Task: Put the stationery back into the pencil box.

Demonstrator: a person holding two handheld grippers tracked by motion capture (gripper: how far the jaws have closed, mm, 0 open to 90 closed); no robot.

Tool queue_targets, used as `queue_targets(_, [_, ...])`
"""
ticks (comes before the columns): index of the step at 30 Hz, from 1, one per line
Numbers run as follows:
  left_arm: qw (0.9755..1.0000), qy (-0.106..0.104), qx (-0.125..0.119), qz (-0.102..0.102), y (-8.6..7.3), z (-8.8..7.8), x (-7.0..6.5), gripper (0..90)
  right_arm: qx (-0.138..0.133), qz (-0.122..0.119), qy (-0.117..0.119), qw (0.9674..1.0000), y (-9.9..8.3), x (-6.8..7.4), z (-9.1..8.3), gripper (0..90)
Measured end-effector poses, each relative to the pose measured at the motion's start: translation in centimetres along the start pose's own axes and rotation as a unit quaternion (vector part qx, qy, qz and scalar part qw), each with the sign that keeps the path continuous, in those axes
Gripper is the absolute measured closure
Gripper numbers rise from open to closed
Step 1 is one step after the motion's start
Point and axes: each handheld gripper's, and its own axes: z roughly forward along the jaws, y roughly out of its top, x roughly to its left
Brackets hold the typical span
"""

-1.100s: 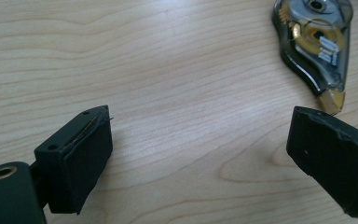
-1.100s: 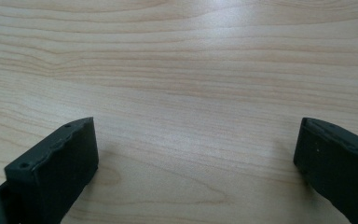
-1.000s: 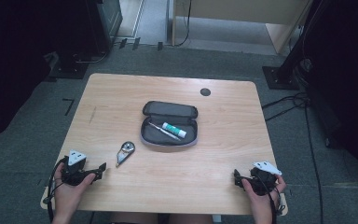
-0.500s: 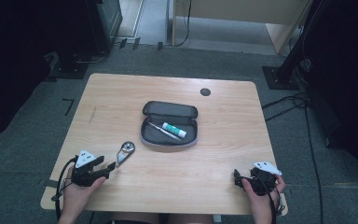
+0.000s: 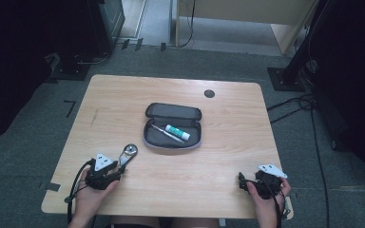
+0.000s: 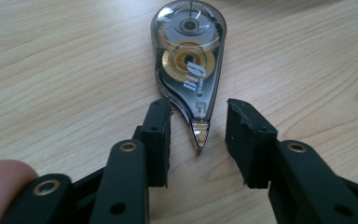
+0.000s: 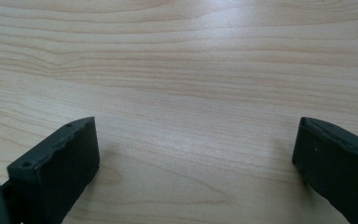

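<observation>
Left gripper [image 6: 198, 140] sits low on the table [image 5: 228, 190] near its front-left corner, its jaws either side of the narrow tip of a tape roller [image 6: 189, 70]. They have just been closing, yet a gap shows on the right side and the left pad looks at most just touching the shell, so the roller is not gripped yet. It lies flat, wide round end pointing away toward the case [image 5: 173, 127], tip toward the person. Taking it by the slim end makes sense: the jaws can span it there, while the round body is broad. In the high view the left gripper [image 5: 119, 169] rests at the roller [image 5: 128, 153], apart from the case.

At the table's middle the case lies unzipped and open, with a pen [image 5: 164, 134] and a glue stick [image 5: 177, 132] inside, likely the place the roller is meant for.

Right gripper [image 7: 196, 149] rests near the front-right corner, jaws spread wide over bare wood, holding nothing, kept out of the way.
</observation>
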Motion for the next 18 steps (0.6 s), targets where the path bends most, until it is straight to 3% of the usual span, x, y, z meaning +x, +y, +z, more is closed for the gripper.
queue_targets(4, [1.0,0.0,-0.004,-0.008,0.05,0.11,0.19,67.6,0.0,0.0,0.0,1.0,0.0,0.0,0.0,0.1])
queue_targets(18, [1.0,-0.002,-0.003,-0.003,-0.02,0.02,0.32,77.1,-0.001,0.0,-0.001,1.0,0.17,0.15,0.18,0.3])
